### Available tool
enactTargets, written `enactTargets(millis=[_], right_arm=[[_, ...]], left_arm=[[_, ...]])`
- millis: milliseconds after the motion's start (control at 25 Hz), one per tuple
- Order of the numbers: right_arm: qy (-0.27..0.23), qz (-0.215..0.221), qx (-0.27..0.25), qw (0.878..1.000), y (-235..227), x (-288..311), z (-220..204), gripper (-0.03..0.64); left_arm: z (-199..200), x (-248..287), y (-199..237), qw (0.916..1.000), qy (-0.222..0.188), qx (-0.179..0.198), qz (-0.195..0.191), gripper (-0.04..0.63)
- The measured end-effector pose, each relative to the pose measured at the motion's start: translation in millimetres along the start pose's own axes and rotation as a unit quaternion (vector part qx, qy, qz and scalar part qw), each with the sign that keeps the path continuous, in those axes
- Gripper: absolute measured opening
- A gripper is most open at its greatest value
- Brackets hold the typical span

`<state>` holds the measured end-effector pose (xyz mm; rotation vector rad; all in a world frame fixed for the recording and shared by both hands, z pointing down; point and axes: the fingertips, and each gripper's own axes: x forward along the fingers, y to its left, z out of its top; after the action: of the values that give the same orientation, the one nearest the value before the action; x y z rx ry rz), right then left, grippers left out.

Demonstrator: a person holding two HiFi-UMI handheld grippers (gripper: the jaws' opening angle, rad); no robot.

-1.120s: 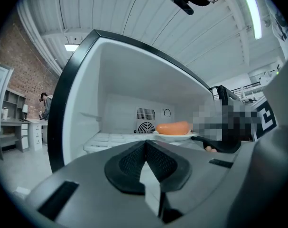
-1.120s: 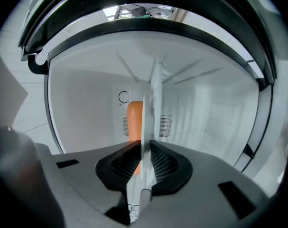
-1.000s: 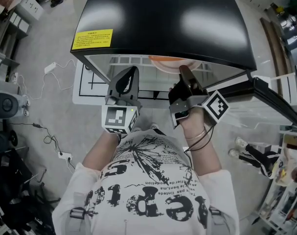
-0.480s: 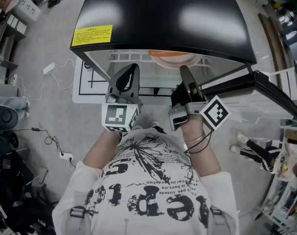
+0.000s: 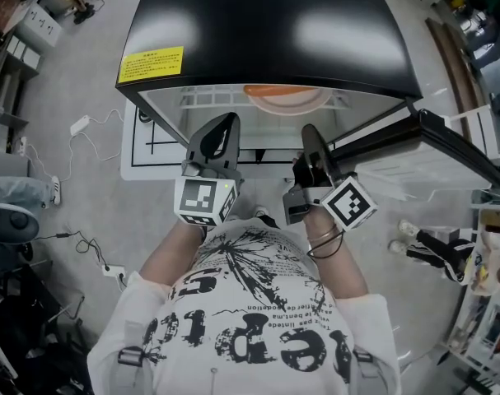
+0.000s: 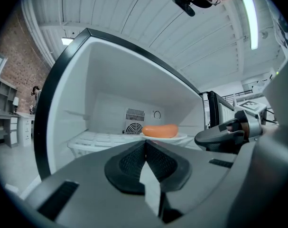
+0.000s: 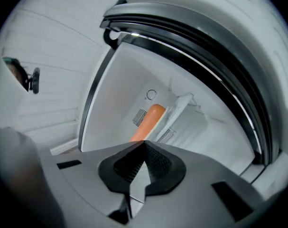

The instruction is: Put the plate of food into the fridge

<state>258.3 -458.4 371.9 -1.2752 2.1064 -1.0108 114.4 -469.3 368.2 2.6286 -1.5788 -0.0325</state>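
Plate (image 6: 168, 137) of food rests inside the fridge (image 5: 266, 31) on a white slatted shelf (image 6: 98, 139). It is a shallow, pale, round dish bearing one smooth orange sausage (image 6: 160, 130). The fridge has a glossy black curved top with a yellow label (image 5: 151, 64) and smooth white inner walls, with a round vent grille (image 6: 133, 127) at the back. Its black-edged door (image 5: 447, 151) stands open at the right. Both claws point level at the opening, clear of the plate. The left claw (image 5: 222, 130) is clenched, its ribbed black pads meeting on nothing. The right claw (image 5: 313, 138), rolled to one side, has just been closing and its ribbed pads now meet with nothing between them.
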Motion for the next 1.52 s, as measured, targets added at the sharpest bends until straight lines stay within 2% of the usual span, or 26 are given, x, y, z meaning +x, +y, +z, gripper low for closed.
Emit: enactTargets(millis=[120, 320, 400, 520, 600, 760, 960, 1280, 1520], right_arm=[[0.003, -0.004, -0.074, 0.997, 9.2, -0.1, -2.2, 0.001], [0.007, 0.002, -0.162, 0.987, 27.4, 3.0, -6.6, 0.001], [0.013, 0.004, -0.215, 0.976, 33.2, 6.2, -11.5, 0.000], [0.014, 0.004, -0.298, 0.954, 36.1, 10.9, -19.9, 0.002], [0.013, -0.003, -0.332, 0.943, 32.7, 13.3, -24.8, 0.002], [0.021, -0.019, -0.372, 0.928, 26.5, 16.4, -33.3, 0.002], [0.023, -0.016, -0.425, 0.905, 30.2, 19.2, -39.5, 0.002], [0.029, -0.020, -0.447, 0.894, 24.9, 21.9, -44.2, 0.002], [0.043, -0.034, -0.448, 0.892, 19.6, 26.7, -48.3, 0.002]], left_arm=[[-4.4, -1.4, -5.2, 0.9999, 0.006, -0.010, -0.010, 0.008], [-5.9, -4.4, -11.2, 0.9998, 0.010, -0.007, -0.016, 0.008], [-5.0, -5.7, -12.6, 0.9998, 0.010, -0.002, -0.016, 0.008], [-7.2, -7.4, -14.0, 0.9998, 0.013, 0.002, -0.016, 0.008], [-9.8, -8.0, -13.1, 0.9998, 0.015, 0.003, -0.014, 0.008], [-11.4, -9.5, -9.1, 0.9998, 0.015, 0.005, -0.007, 0.008], [-13.5, -8.5, -10.0, 0.9997, 0.018, 0.011, -0.009, 0.008], [-17.8, -5.8, -8.2, 0.9996, 0.024, 0.011, -0.009, 0.008], [-18.8, -4.6, -5.7, 0.9995, 0.028, 0.011, -0.011, 0.008]])
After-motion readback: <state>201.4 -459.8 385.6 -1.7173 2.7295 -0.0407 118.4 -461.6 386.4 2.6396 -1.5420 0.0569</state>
